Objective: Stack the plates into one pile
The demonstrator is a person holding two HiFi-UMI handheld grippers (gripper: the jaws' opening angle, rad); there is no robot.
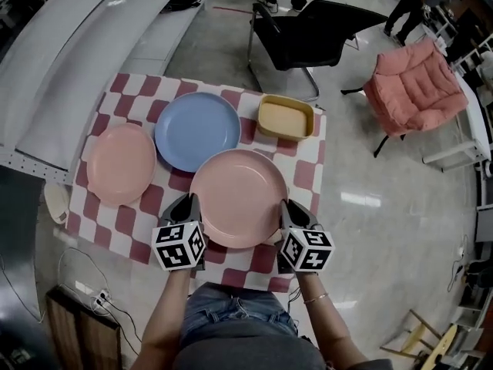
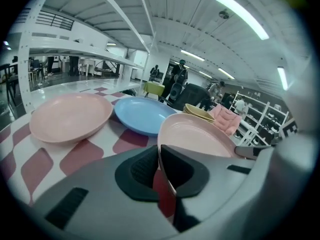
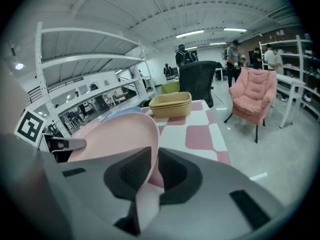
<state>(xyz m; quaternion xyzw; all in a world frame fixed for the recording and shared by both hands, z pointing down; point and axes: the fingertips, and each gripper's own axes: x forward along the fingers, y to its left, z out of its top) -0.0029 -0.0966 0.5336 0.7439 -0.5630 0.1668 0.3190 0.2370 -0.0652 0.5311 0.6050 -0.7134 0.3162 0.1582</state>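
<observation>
A large pink plate hangs slightly above the near middle of the checked tablecloth. My left gripper is shut on its left near rim, and my right gripper is shut on its right near rim. In the left gripper view the plate has its rim pinched between the pads of the left gripper. The right gripper view shows the same plate clamped by the right gripper. A blue plate lies behind it. A smaller pink plate rests at the left.
A yellow square dish stands at the table's far right corner. Beyond the table are a black chair and a pink armchair. A long white shelf runs along the left. People stand far back.
</observation>
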